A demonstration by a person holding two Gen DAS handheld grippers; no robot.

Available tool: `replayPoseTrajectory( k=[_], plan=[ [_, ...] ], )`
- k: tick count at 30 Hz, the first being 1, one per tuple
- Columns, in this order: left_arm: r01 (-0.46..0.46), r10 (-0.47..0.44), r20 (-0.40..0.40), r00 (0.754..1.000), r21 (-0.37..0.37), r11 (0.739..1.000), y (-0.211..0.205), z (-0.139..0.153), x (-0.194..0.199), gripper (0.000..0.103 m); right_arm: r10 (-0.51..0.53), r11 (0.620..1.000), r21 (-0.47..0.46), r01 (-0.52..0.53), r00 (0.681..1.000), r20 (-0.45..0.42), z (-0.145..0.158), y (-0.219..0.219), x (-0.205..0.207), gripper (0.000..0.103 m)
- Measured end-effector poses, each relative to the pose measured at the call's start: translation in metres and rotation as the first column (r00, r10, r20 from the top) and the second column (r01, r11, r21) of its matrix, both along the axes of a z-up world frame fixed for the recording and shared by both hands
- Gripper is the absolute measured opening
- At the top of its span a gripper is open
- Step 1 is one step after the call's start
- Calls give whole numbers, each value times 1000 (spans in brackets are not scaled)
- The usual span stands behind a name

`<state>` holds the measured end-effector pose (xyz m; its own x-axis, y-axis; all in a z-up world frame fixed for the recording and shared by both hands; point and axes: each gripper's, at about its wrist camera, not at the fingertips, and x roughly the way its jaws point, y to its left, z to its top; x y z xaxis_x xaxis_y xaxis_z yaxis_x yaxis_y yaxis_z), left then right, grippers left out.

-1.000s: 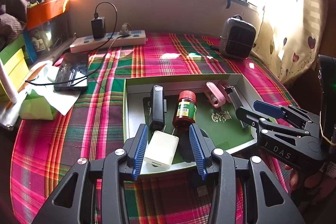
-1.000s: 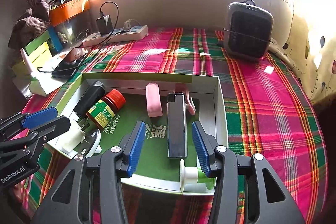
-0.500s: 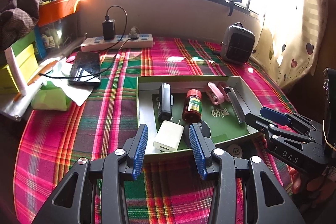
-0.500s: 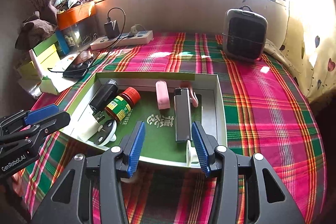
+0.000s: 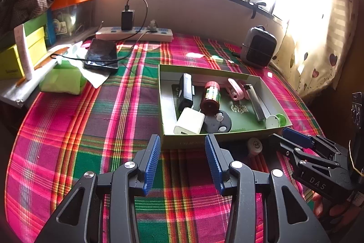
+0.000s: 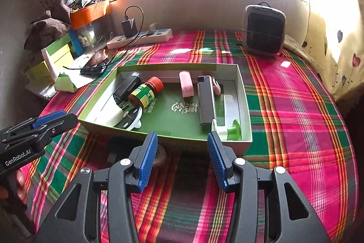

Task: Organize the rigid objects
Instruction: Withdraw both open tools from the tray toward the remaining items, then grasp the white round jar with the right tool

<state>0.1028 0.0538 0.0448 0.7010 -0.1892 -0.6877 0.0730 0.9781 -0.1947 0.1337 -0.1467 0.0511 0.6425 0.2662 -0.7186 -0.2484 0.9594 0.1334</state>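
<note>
- Left wrist view: the left gripper [image 5: 182, 161] hangs over the plaid cloth [image 5: 91, 129] with its jaws spread wide and nothing between the blue pads [image 5: 152, 158], just short of the near wall of the green box [image 5: 218, 138].
- In the same view the right gripper [image 5: 293, 140] sits at the box's near right corner, beside a small round white piece [image 5: 254, 145] lying on the cloth outside the box.
- Right wrist view: the right gripper [image 6: 182, 156] is also wide apart and empty, its tips just before the box's near wall [image 6: 182, 140].
- Inside the box lie a white charger [image 5: 189, 121], a black disc [image 5: 217, 123], a red-capped bottle [image 5: 210, 97], a black rectangular device [image 5: 185, 91], a pink clip [image 5: 234, 89], a lighter [image 5: 254, 101] and a green-and-white spool [image 5: 276, 120].
- Bare cloth spreads to the left of the box and along its right side.
- Farther back are a phone [image 5: 101, 57], a power strip [image 5: 134, 33] and a small heater [image 5: 258, 50].
</note>
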Motion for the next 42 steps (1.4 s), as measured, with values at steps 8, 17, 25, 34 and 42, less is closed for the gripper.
replayPoseTrajectory(
  k=[8, 17, 25, 34, 42],
  plan=[
    [24, -25, -49, 998, -14, 1000, 3, -16, -2, 40, 27, 1000, -12, -27, 999, -39, -15, 16, -5, 47],
    [50, -53, -89, 995, -42, 998, 2, -28, 0, 40, 5, 1000, -2, -5, 997, -75, -25, 22, 3, 47],
    [85, -90, -103, 991, -52, 995, -5, -31, 3, 40, -9, 1000, 13, 10, 998, -66, -26, 20, 6, 47],
    [105, -111, -112, 988, -56, 993, -13, -32, 9, 41, -9, 999, 31, 12, 997, -70, -27, 16, 6, 33],
    [139, -143, -118, 983, -42, 989, -27, -33, 15, 41, -13, 1000, 25, 14, 998, -61, -25, 12, 2, 29]
  ],
)
